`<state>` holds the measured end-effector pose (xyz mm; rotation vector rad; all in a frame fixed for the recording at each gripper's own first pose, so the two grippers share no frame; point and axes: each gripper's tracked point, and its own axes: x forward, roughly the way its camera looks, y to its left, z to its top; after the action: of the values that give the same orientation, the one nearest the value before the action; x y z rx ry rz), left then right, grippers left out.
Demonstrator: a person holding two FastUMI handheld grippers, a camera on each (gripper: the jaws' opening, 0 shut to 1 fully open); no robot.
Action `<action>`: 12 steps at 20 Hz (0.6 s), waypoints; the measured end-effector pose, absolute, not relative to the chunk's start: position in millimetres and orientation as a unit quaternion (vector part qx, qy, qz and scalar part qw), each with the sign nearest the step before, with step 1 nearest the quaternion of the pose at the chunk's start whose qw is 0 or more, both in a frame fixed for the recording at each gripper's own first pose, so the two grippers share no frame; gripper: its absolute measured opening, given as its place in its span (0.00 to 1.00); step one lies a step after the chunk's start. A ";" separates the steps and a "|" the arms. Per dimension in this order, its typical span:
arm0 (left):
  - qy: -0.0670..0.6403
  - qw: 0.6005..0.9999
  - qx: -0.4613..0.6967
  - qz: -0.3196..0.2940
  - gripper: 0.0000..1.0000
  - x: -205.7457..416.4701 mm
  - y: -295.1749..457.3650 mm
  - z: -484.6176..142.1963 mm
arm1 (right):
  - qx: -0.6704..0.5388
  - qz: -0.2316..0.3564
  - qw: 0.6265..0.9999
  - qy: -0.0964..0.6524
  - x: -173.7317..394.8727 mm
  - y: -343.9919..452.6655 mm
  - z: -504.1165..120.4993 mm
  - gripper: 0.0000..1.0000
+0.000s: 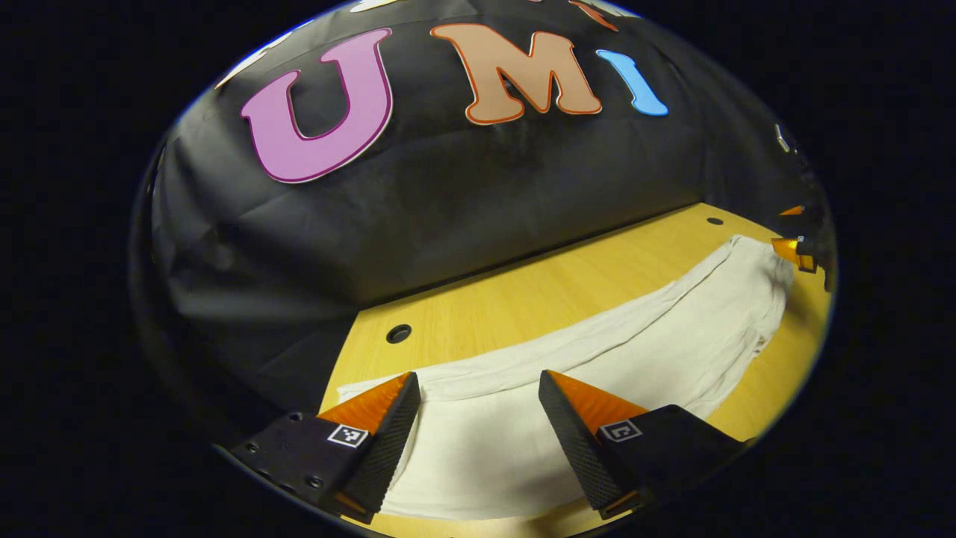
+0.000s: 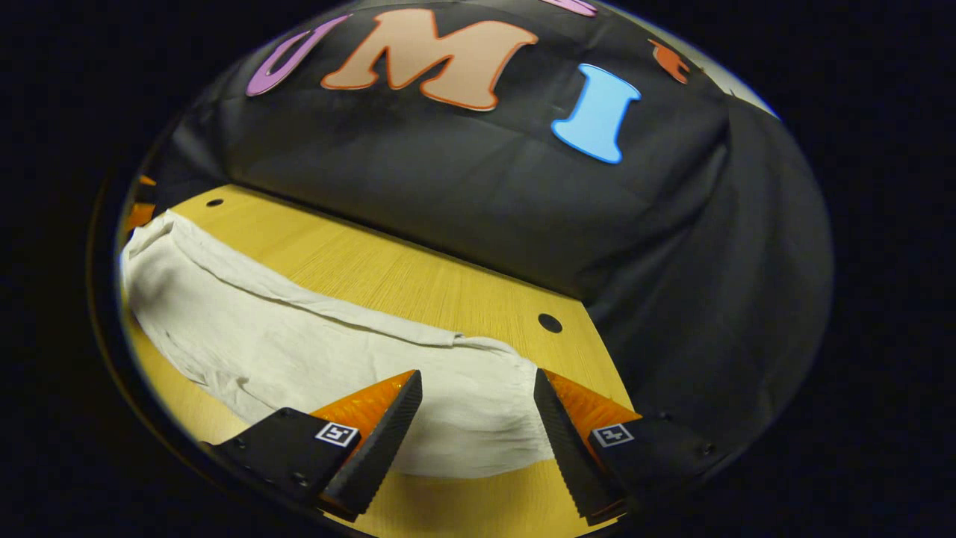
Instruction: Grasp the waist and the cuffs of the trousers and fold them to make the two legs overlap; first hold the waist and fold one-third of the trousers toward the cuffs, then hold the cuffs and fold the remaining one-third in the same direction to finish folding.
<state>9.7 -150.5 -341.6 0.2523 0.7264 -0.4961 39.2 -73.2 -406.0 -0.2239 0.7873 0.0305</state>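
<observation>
So the trousers (image 1: pixel 597 359) are white and laid out lengthwise on the wooden counter (image 1: pixel 523 291), one long strip that looks already doubled over, with a seam ridge running along the far edge. The left gripper (image 1: pixel 478 385) sits right over one end of them with its two fingers spread wide apart, cloth showing in the gap between them, nothing pinched. Far off at the other end of the cloth, to its right, you can just catch the right gripper's fingertips at the fabric's edge.

In the right gripper view it's the mirror deal: the right gripper (image 2: pixel 478 381) hangs over the gathered, wrinkly end of the trousers (image 2: pixel 299 336), fingers wide apart too, not clamped on anything. The counter (image 2: pixel 388 276) has a small round hole (image 2: pixel 550 323) just ahead of its right finger.
</observation>
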 end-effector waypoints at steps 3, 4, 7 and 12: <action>0.345 0.899 0.094 -0.254 0.96 -7.6 -169.6 -321.2 | -0.045 -0.029 0.917 0.396 25.1 -102.2 -414.0 0.98; 0.338 0.900 0.096 -0.258 0.96 -10.8 -173.6 -315.4 | -0.020 -0.046 0.914 0.403 20.2 -112.8 -420.3 0.98; 0.328 0.899 0.116 -0.266 0.96 -19.8 -178.8 -304.8 | 0.052 -0.100 0.896 0.430 5.7 -138.3 -437.4 0.98; 0.333 0.898 0.120 -0.262 0.96 -35.2 -180.9 -301.4 | 0.174 -0.157 0.855 0.462 -12.8 -152.0 -475.3 0.94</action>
<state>-35.2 -180.9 -301.4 0.2495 0.6891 -0.5428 -12.8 -152.0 -475.3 0.3656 0.9711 -0.3300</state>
